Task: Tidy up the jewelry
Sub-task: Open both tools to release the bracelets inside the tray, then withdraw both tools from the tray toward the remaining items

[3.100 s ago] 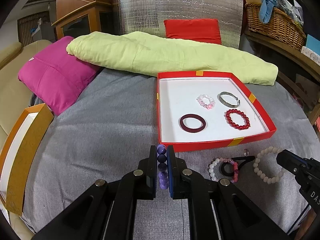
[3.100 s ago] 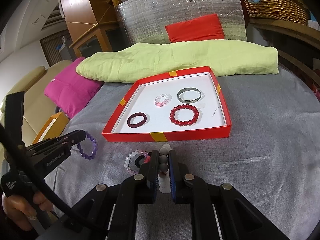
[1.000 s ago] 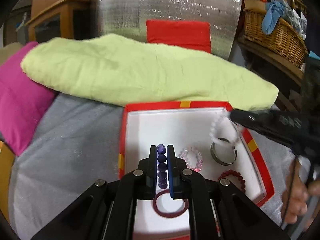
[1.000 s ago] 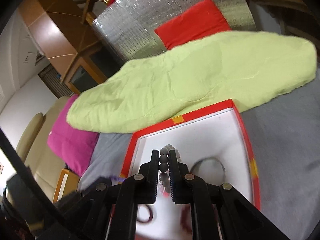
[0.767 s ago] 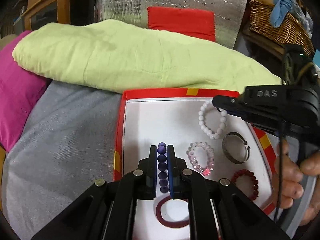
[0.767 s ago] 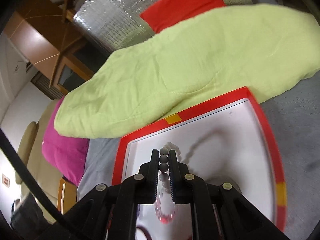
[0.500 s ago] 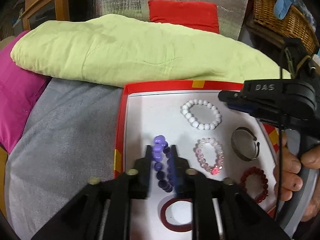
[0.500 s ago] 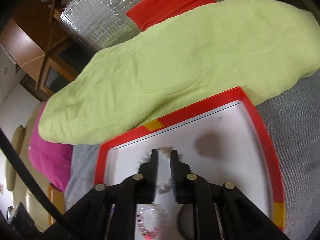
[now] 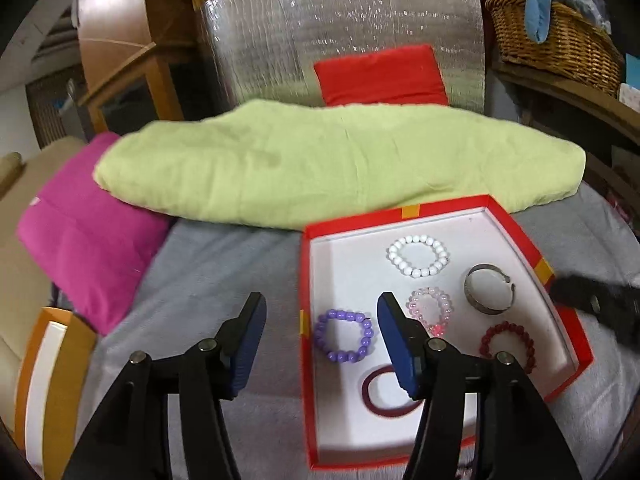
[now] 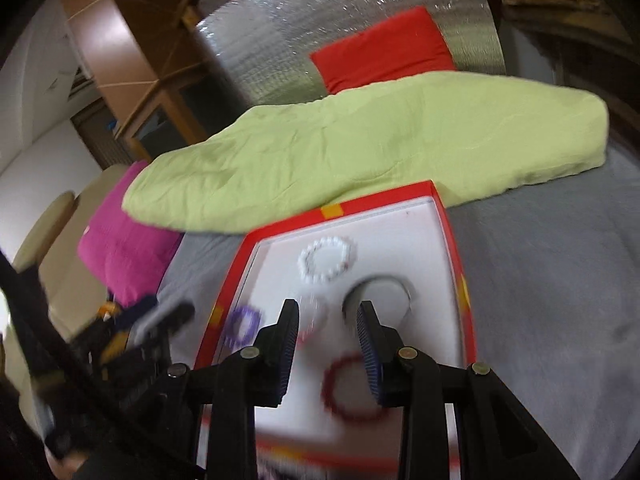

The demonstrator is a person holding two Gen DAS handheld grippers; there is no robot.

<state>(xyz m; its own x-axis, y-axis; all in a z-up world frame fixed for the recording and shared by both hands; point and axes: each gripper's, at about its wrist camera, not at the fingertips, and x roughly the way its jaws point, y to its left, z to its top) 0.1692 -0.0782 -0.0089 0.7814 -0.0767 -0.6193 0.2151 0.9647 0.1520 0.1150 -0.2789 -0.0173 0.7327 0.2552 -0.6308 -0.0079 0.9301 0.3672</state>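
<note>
A bed with a grey cover (image 9: 208, 280) carries everything. On it, the red tray (image 9: 520, 236) lies at about 4 o'clock, a long green folded blanket (image 9: 320, 160) at 12 o'clock, and a pink pillow (image 9: 84, 236) at 9 o'clock.

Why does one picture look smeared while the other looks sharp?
The right wrist view is motion-blurred: the bracelets in the red box smear, the purple one worst. The left wrist view is mostly crisp, each bead of the white bracelet distinct. Both bend straight edges, like the box rim, as fisheye lenses do.
</note>
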